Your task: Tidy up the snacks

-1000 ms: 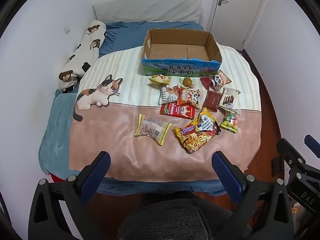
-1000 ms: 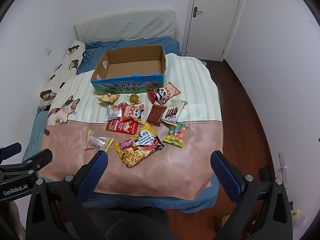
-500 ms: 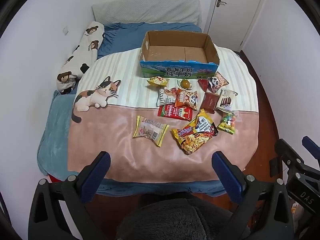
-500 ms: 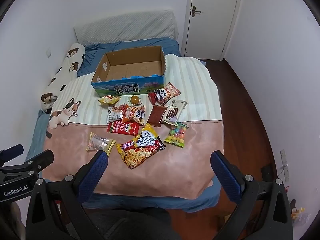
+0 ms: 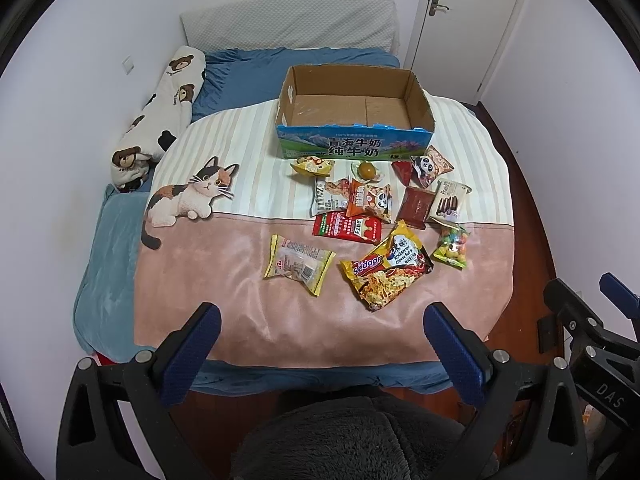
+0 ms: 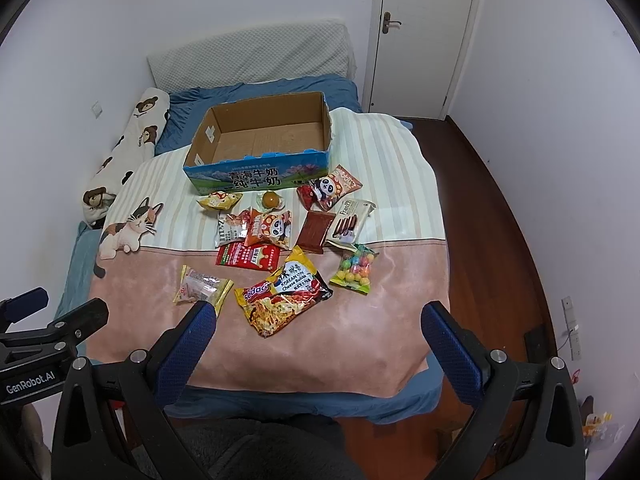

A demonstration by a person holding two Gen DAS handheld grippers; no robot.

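Tongs first: the left tongs (image 5: 320, 344) hang spread wide and hold nothing, poised above the near edge of the bed (image 5: 304, 372), and the right tongs (image 6: 318, 342) are likewise released and bare, just beside them at the same edge.

Nearest the tips lie the yellow-ended clear packet (image 5: 298, 262) and the noodle packet (image 5: 386, 266), both flat on the pink part of the blanket (image 5: 208, 280). Beyond them sit the red sachet (image 5: 346, 227), the candy-ball bag (image 5: 453, 245), the brown wrapper (image 5: 416, 207), the chocolate-stick pack (image 5: 450, 200), two small panda packs, a white pouch, a yellow twist and a round orange sweet, clustered close, some overlapping.

Farthest off, the cardboard box (image 5: 354, 148) stands open on the striped part of the blanket, just behind the snacks, and nothing shows on its floor.

By my reading the sorting has not begun: every snack is outside the box, none is gripped, and the whole spread remains to be moved.
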